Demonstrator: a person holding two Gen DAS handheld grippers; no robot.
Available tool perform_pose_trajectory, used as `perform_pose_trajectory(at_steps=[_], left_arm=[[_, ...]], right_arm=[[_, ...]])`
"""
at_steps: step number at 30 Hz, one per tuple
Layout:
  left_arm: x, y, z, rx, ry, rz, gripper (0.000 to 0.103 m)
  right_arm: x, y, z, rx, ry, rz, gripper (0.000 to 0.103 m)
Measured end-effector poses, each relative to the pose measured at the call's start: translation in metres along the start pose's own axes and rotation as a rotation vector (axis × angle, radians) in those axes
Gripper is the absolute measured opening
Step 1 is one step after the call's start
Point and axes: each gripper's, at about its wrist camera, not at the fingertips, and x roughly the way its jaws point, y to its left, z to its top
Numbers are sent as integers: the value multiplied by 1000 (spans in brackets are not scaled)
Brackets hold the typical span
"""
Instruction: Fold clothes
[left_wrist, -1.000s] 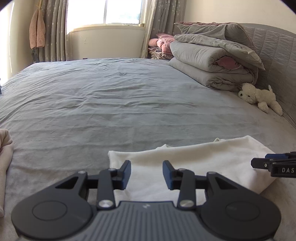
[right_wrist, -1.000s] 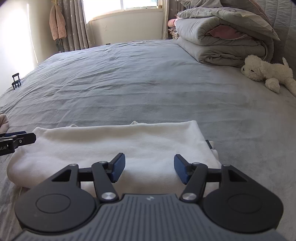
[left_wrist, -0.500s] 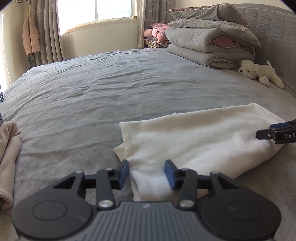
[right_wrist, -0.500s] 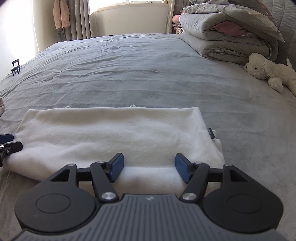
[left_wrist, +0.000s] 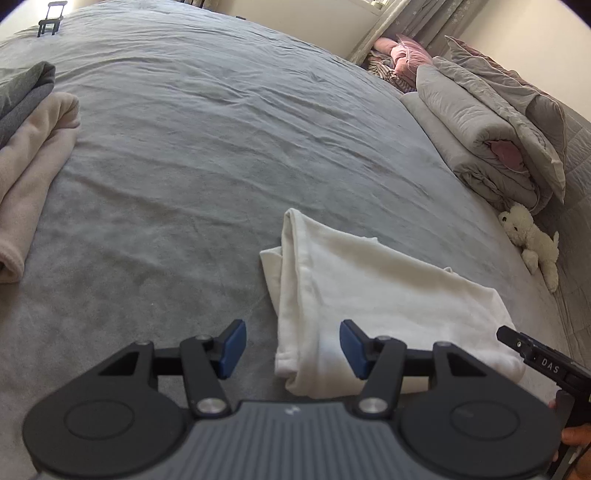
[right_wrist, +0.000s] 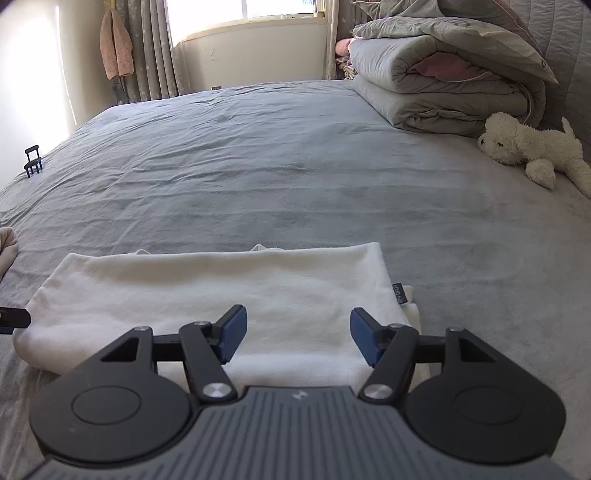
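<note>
A white folded garment (left_wrist: 373, 295) (right_wrist: 236, 291) lies flat on the grey bed. My left gripper (left_wrist: 291, 347) stands open over its left end, the near left corner between the blue pads, nothing pinched. My right gripper (right_wrist: 295, 338) is open too, hovering over the garment's near right part, by the small dark label (right_wrist: 399, 293). The right gripper's finger (left_wrist: 532, 354) shows at the right edge of the left wrist view, with a hand below it. The left gripper's tip (right_wrist: 13, 319) shows at the left edge of the right wrist view.
Folded beige and grey clothes (left_wrist: 33, 147) lie at the left of the bed. A stack of grey duvets (right_wrist: 443, 88) and a white plush toy (right_wrist: 532, 147) sit at the headboard side. A small black stand (right_wrist: 32, 158) is at the far left edge.
The left gripper has swung to the left and tilted, now facing the garment's left end, and its jaws have opened wider. The right gripper pulled back slightly and opened a little more.
</note>
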Motion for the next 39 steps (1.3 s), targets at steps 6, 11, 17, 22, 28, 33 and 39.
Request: perform_pose_trajectory(at_steps=[6, 11, 17, 22, 28, 33, 39], left_arm=[[24, 10, -2, -86, 18, -48, 55], [33, 15, -3, -142, -20, -104, 55], [40, 11, -14, -179, -83, -120, 41], [39, 11, -15, -195, -107, -118, 28], [32, 5, -14, -196, -136, -109, 20], [21, -7, -11, -143, -167, -83, 19], [13, -21, -10, -85, -188, -38, 19]], right_arm=[[-2, 1, 0, -11, -12, 13, 66], [1, 7, 2, -16, -15, 32, 66], [3, 19, 3, -20, -40, 80, 59], [6, 24, 2, 4, -33, 154, 36], [8, 29, 0, 33, -12, 209, 29], [7, 32, 0, 46, -9, 255, 28], [7, 34, -3, 41, 5, 275, 28]])
